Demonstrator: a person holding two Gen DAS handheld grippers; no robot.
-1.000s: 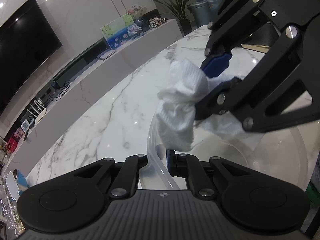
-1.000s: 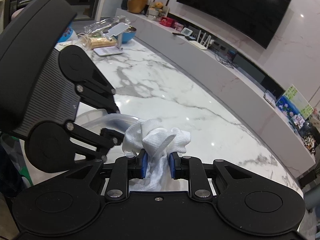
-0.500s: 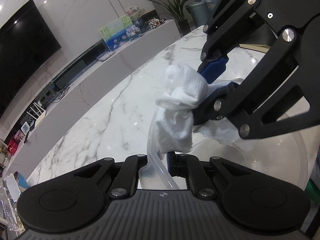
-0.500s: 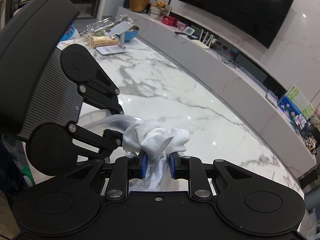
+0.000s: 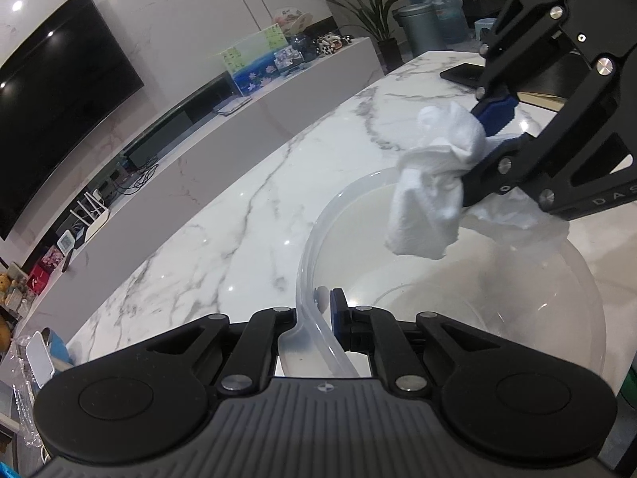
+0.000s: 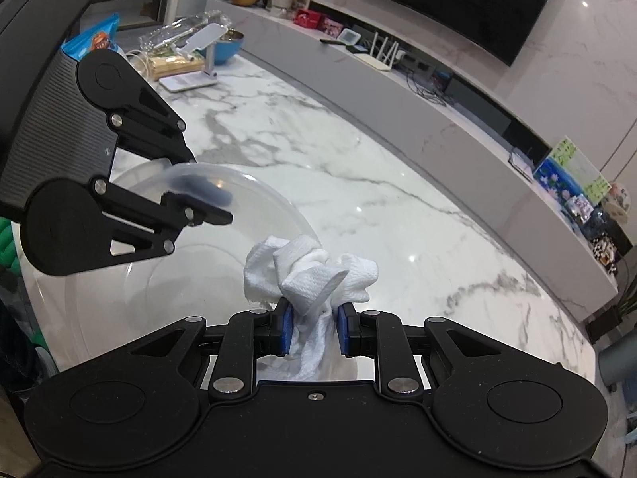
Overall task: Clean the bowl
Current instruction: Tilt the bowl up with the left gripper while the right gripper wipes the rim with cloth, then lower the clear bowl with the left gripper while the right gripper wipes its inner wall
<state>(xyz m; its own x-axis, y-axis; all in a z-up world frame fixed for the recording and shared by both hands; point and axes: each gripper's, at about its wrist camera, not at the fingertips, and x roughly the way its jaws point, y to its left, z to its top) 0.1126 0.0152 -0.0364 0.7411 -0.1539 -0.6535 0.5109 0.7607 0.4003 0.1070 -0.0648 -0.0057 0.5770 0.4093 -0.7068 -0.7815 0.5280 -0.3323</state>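
A clear plastic bowl (image 5: 497,302) sits on the white marble table (image 5: 223,239). My left gripper (image 5: 314,318) is shut on the bowl's near rim, with the rim pinched between its jaws. My right gripper (image 6: 312,328) is shut on a crumpled white paper towel (image 6: 310,275) and holds it above the bowl's far rim; in the left wrist view the towel (image 5: 434,183) hangs over the bowl's inside. In the right wrist view the bowl (image 6: 223,215) lies to the left, with the left gripper (image 6: 215,207) clamped on its rim.
A phone stand (image 6: 199,59), snack bags and a blue dish (image 6: 225,46) stand at one end of the table. A dark flat object (image 5: 464,71) lies at the other end. A long white counter (image 5: 278,95) with a wall TV runs beside the table.
The right gripper with the towel has moved away from the left gripper, toward the bowl's far side and a little higher. More of the bowl's inside shows. The left grip is unchanged.
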